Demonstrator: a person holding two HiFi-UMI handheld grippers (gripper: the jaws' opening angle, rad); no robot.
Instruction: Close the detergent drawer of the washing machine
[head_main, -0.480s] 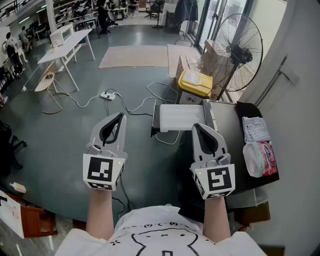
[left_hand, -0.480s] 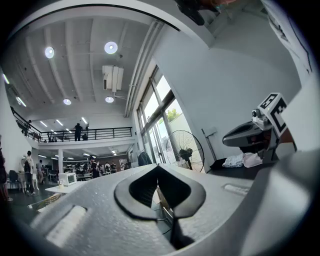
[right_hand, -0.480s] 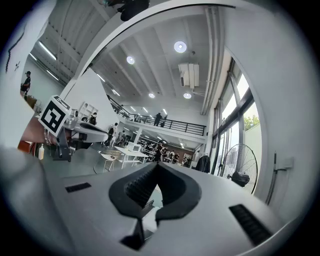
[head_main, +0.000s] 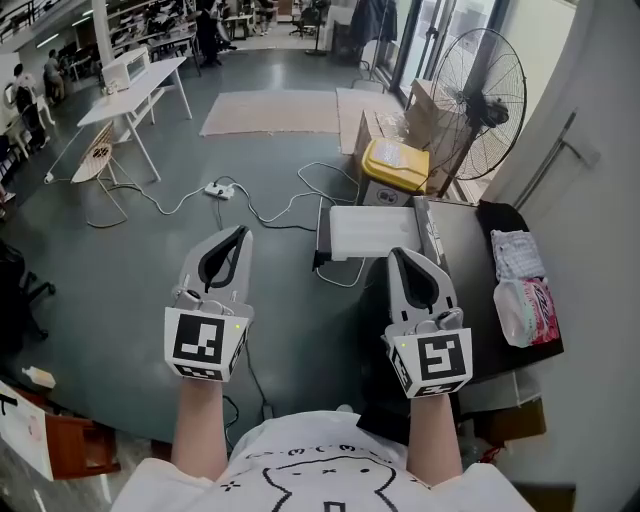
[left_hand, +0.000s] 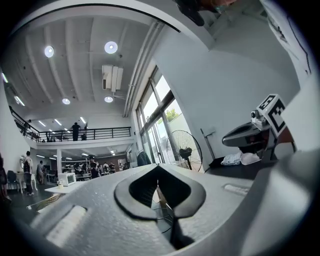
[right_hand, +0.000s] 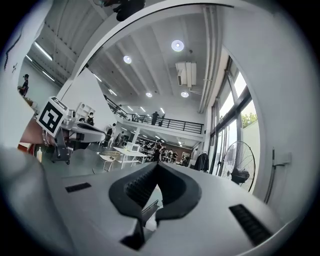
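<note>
Grey hall floor (head_main: 150, 270) lies below both grippers. Detergent drawer (head_main: 362, 230), white, stands pulled out from the dark washing machine (head_main: 470, 270), just ahead of the right gripper (head_main: 397, 254), whose jaws are together and empty; contact cannot be determined. Left gripper (head_main: 240, 232), jaws likewise together, hangs well left of the drawer.

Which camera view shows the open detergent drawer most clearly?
The head view: the white detergent drawer is seen from above, almost whole, standing out of the washing machine. The right gripper view shows only a pale sliver, perhaps its edge. The left gripper view shows none of it.
</note>
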